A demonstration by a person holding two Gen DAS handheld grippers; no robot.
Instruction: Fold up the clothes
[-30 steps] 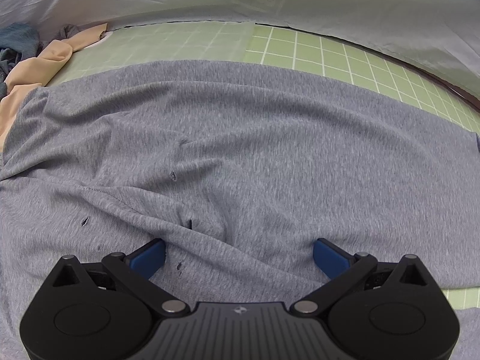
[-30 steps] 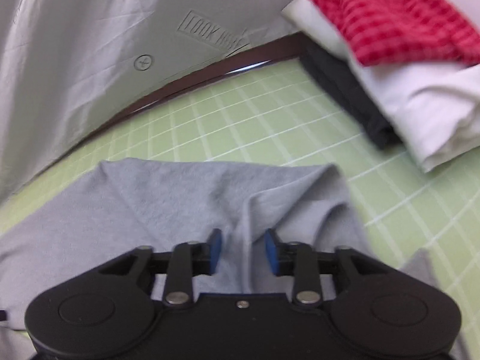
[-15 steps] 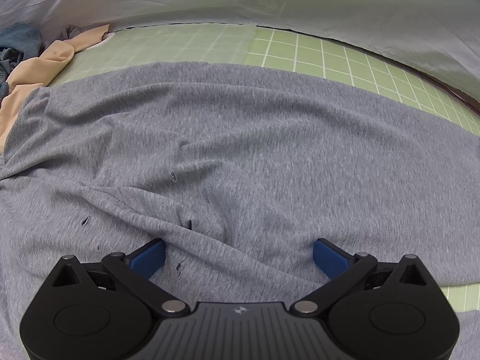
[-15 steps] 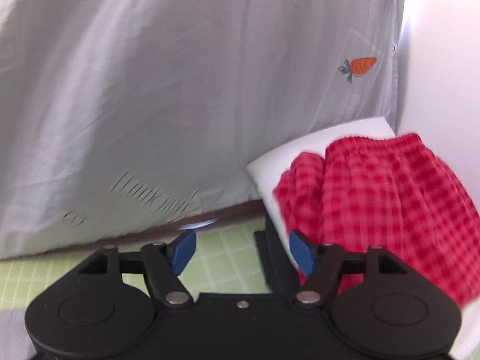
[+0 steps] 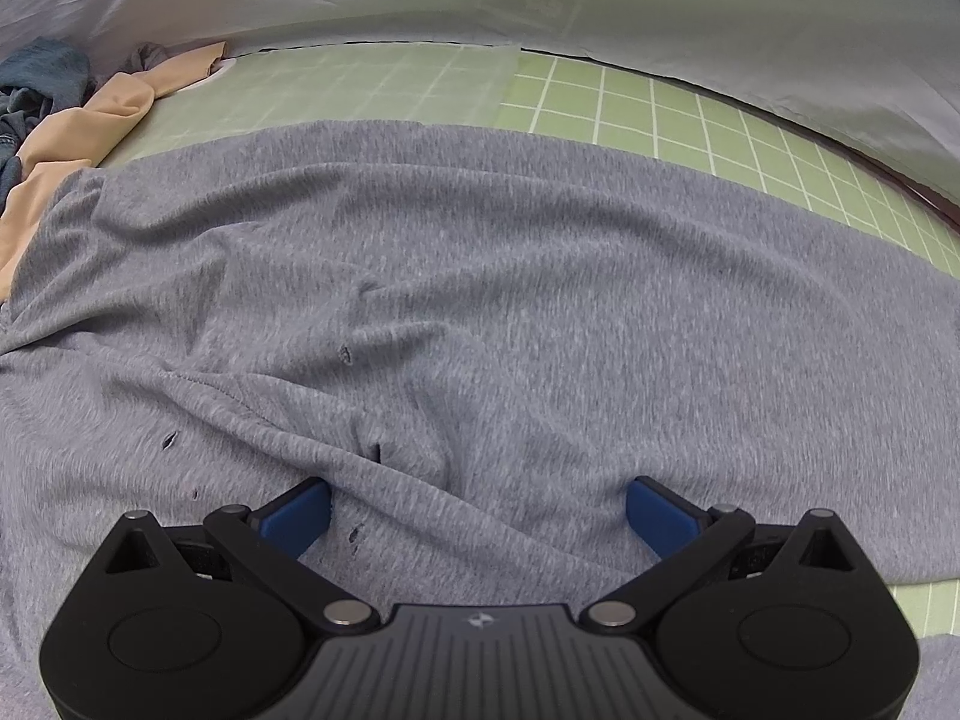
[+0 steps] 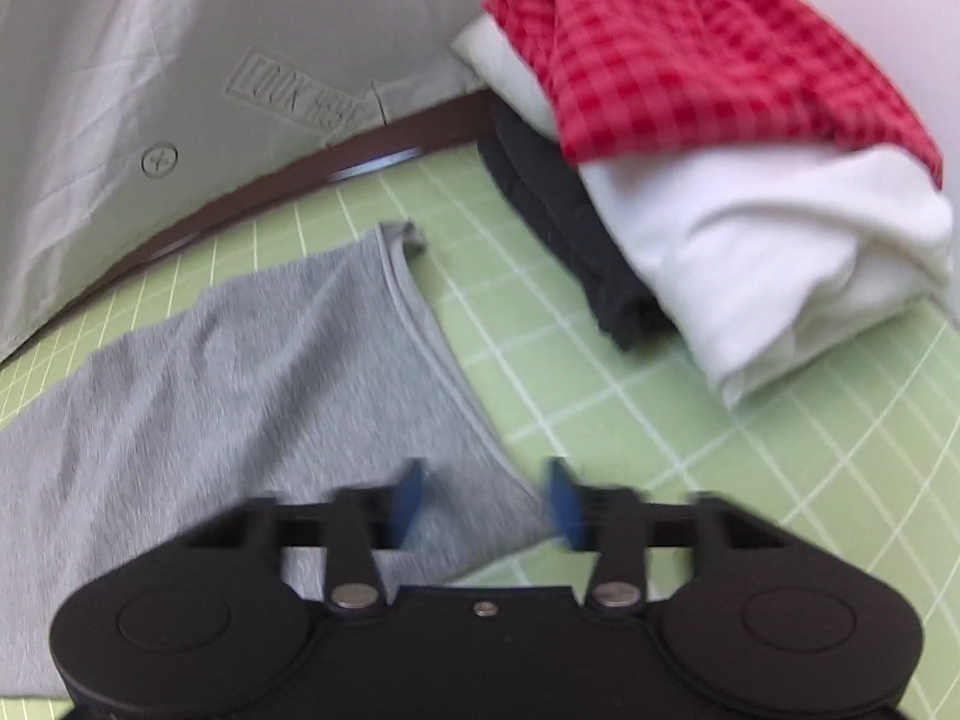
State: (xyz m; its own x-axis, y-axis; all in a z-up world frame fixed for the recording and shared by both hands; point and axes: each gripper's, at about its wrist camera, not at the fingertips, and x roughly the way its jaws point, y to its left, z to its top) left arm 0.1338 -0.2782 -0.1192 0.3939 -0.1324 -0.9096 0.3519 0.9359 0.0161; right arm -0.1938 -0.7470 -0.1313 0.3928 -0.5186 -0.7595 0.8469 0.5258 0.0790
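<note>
Right gripper swung back down over grey shirt, seemingly apart; left gripper wide apart

Lying matt and softly creased, heathered grey knit shirt; showing smooth, faintly sheened green gridded mat; hanging crinkled, thin pale backdrop sheet; topping the pile, woven red checked cloth.

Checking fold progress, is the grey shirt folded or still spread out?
Mostly spread: the grey shirt lies wide and wrinkled across the green mat, with both grippers open above it.
</note>
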